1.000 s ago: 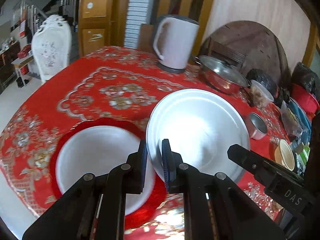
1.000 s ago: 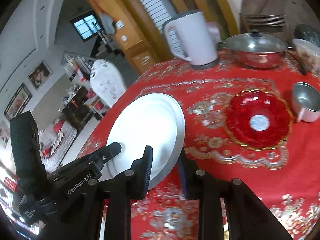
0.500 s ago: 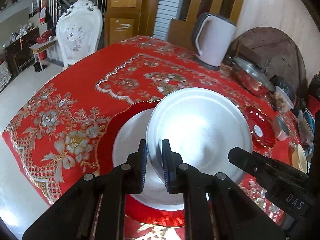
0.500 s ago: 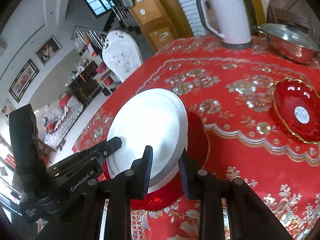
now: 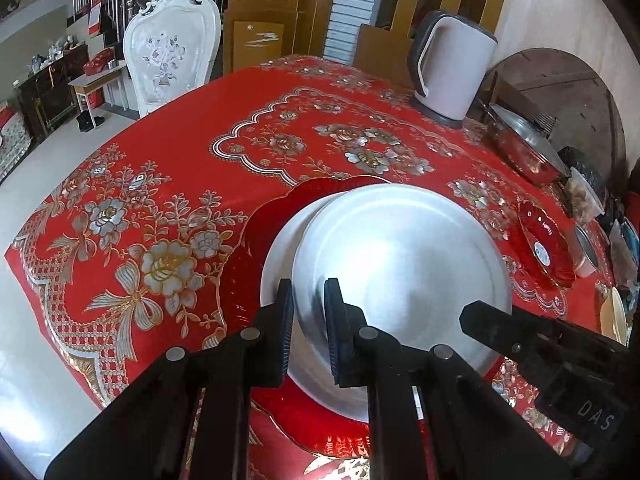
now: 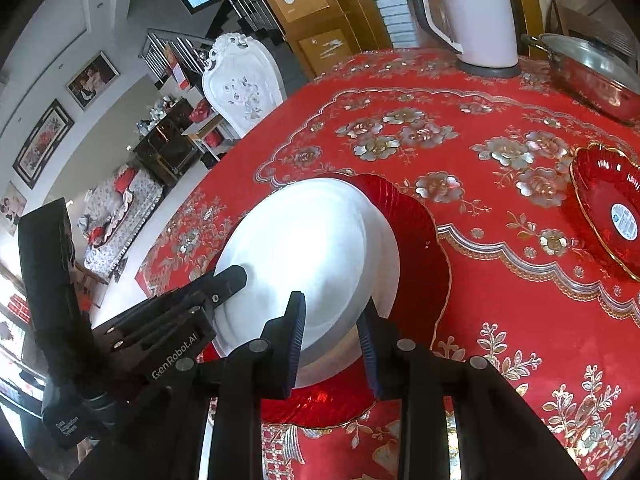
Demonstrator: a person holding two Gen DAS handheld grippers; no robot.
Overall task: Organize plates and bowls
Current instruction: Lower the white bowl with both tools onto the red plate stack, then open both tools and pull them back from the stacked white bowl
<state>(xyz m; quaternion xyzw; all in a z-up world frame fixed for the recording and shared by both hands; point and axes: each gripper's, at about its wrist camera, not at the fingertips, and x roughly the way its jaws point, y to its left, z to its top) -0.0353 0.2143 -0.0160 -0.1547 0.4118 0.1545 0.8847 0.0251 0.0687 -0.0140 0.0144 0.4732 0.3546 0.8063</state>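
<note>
Setting: a round table under a red floral tablecloth (image 5: 168, 168) is shown in a living room; a white carved chair (image 5: 172, 40) stands behind it, and a white kettle (image 5: 452, 64) and a lidded steel pot (image 5: 524, 148) are set at the far edge.

Carried item: a white plate (image 5: 404, 264) is held level over a second white plate (image 5: 280, 256), which lies in a large red plate (image 5: 256, 240).

Left gripper (image 5: 308, 320): its jaws are closed narrowly on the near rim of the carried plate.

Right gripper (image 6: 332, 340): its jaws stand somewhat wider, with the opposite rim clamped between them.

Change: one second earlier the carried plate hung to the right of the stack; it is now brought almost squarely over it.

Contact: whether the carried plate touches the plate below cannot be told.

Meaning: the stacking step is judged nearly complete; lowering and release remain.

Still loose: a small red bowl (image 6: 608, 208) is left apart, to the right.
</note>
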